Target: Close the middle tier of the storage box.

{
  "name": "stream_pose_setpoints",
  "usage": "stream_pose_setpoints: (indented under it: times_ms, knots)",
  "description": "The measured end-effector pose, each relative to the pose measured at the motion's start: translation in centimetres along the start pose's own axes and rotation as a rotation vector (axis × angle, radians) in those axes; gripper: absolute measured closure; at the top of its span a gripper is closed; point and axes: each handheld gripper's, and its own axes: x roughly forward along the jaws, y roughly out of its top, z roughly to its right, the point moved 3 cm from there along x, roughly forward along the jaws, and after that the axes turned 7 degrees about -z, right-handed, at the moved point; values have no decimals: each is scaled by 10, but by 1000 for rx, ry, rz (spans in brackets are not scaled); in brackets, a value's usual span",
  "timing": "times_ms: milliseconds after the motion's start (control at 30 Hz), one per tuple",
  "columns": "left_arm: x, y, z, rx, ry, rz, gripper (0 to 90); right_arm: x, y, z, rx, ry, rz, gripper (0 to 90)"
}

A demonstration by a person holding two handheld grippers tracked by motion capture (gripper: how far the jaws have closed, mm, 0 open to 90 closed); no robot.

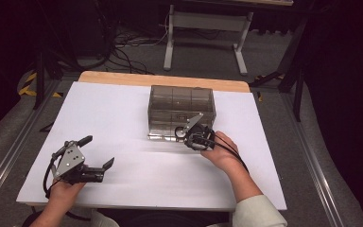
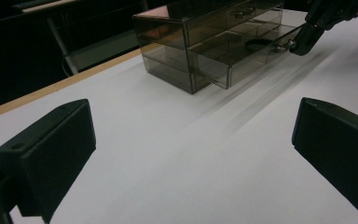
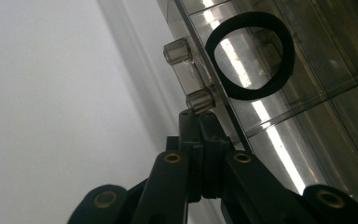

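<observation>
It looked like a lab or test room set up for recording. A white-topped table (image 1: 123, 123) with a wooden far edge stood on grey carpet, between metal floor rails (image 1: 9, 151). Loose black cables (image 1: 123, 52) trailed over the floor behind it, near a white metal stand (image 1: 208, 28), and yellow-black hazard tape (image 1: 28, 82) marked the left side.

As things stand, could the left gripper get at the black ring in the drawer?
Probably yes: the drawer is pulled out with the ring lying uncovered, and bare table lies between, though the right gripper at the handle crowds it.
</observation>
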Motion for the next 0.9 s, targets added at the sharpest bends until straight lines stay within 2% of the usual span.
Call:
stream_pose_setpoints:
  times_ms: [433,900]
  knots:
    - [0,0,0,-1,1,0,4,0,1,1,-2,-3,2,900]
    - [0,0,0,-2,1,1,4,-6,3,8,26,-55,46,900]
